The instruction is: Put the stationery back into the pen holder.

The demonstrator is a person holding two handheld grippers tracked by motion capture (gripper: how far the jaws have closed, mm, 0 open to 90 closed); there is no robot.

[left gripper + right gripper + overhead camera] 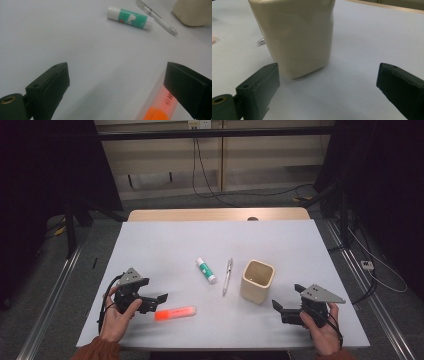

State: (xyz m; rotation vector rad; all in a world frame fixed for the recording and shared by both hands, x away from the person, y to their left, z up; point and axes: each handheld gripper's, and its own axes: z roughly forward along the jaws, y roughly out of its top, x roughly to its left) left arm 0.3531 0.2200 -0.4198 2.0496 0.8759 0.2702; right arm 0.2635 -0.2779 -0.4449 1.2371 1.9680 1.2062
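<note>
Nearest the person, the left gripper (156,301) rests low over the white bench (165,245) with its jaws spread wide and nothing pressed between them. The translucent orange highlighter pen (175,313) lies flat on the bench just beside this gripper's tips, on the side toward the bench's middle; in the left gripper view the highlighter (160,105) runs partly beneath the right-hand jaw, at the edge of the gap rather than centred in it, and whether that jaw touches the pen cannot be told. On the other side, at about the same nearness, the right gripper (281,309) is held by the person's right hand (320,327), its jaws likewise standing wide apart around bare bench. A little farther on, just ahead of the right gripper, stands the upright cream-coloured squarish plastic cup (257,281), close in front of the jaws yet apart from them in the right gripper view (294,37). Left of the cup lies the slim silver and white ballpoint pen (227,276), and beside that, near the bench's middle, the white glue stick with a green label (206,270), well beyond the highlighter.
</note>
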